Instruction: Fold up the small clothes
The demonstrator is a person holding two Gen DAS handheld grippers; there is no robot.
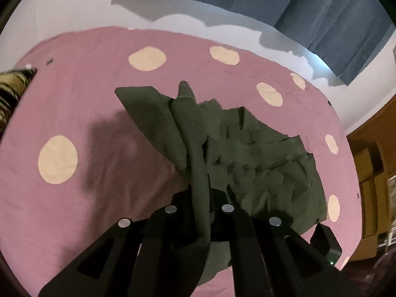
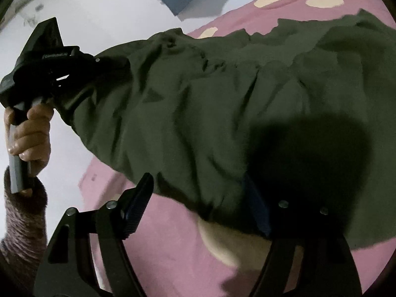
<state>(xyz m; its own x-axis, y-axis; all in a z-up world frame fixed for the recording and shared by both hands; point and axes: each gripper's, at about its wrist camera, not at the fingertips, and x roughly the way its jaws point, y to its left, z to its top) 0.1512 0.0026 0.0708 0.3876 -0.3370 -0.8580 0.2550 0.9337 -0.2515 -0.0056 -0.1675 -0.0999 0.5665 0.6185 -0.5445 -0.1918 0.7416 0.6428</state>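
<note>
Left fingers (image 1: pixel 200 198) pinching green garment (image 1: pixel 259 158) (lifted), right fingers (image 2: pixel 138 205) spread, pink spotted sheet (image 1: pixel 86 104) beneath

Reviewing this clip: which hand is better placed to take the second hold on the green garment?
Right. The right tool is open, with the green garment's near hem lying between its fingers. The left tool is already shut on a bunched edge, lifting it off the pink sheet.

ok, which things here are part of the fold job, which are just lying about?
In the job:
- green garment
- left tool, shut on it
- right tool, open at its edge

Lying about:
- dotted pink bedsheet
- blue curtain
- striped cushion
</note>
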